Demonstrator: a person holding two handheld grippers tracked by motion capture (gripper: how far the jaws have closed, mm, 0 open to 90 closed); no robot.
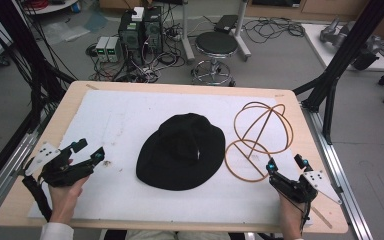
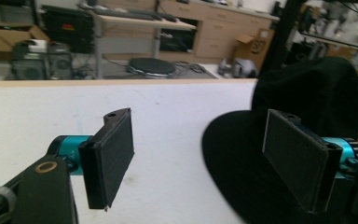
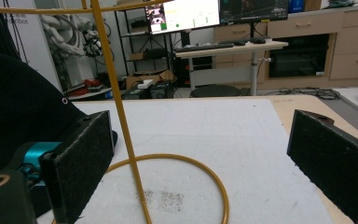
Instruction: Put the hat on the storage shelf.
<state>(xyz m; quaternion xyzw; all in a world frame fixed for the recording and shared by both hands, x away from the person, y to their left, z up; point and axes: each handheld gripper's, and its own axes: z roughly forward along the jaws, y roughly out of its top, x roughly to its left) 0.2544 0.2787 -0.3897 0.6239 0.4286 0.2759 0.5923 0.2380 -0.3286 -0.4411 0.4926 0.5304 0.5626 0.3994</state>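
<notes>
While both tongs gape, hat [image 1: 181, 152] lies beside wire stand [image 1: 258, 140].

Beyond the hand-held gripper we see a round black stool [image 1: 216, 45], computer towers [image 1: 141, 30] amid cables, and a grey floor [image 1: 280, 60].

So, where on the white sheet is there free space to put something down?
The widest bare patch of the white sheet lies between the left tongs and the black hat, reaching to the far edge. A bare strip runs along the near edge, below the hat. It is crowded on the right: the wire hat stand stands close beside the hat, with the right tongs at its base ring.
</notes>
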